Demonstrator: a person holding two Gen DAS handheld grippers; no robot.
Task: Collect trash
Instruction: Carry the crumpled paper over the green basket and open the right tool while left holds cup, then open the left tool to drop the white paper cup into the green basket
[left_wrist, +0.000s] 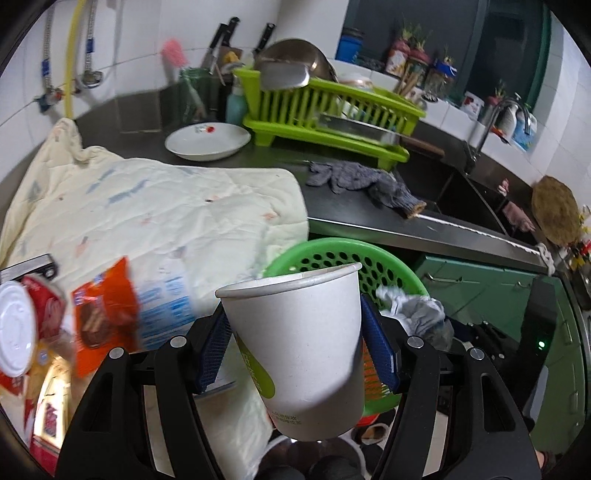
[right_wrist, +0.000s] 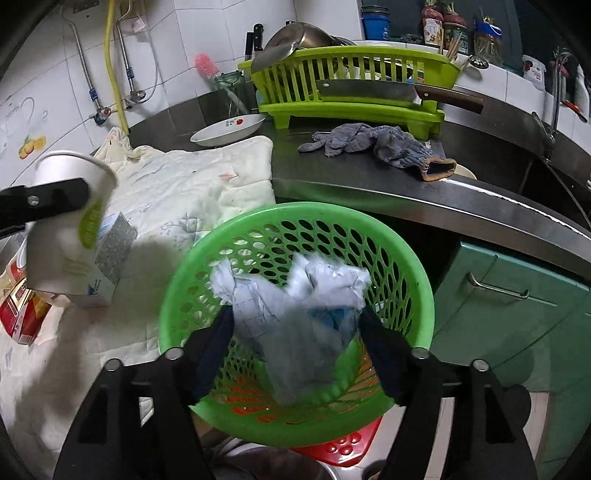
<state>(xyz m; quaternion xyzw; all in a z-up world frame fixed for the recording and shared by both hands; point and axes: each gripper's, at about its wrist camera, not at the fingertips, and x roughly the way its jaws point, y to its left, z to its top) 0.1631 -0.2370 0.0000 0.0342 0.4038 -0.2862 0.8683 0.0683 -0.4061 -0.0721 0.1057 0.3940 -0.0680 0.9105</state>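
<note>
In the left wrist view, a white paper cup (left_wrist: 295, 350) is seen gripped between the blue pads of the left claw (left_wrist: 297, 347), rim tilted up and away, its long axis running roughly along the fingers; the green basket (left_wrist: 384, 254) lies just beyond and to the right of the cup, below the edge of the bench (left_wrist: 369, 218), with snack wrappers (left_wrist: 103, 310) left on the quilted cloth (left_wrist: 166, 206) at the left. In the right wrist view, the right claw (right_wrist: 295, 332) is clenched on a crumpled wad of paper (right_wrist: 295, 299), held directly over the basket's open mouth (right_wrist: 177, 280), so the right claw is judged the nearer one for dropping; the cup (right_wrist: 62, 229) is seen well to the left, beside the basket rather than above it, so a rightward carry is judged necessary for it
</note>
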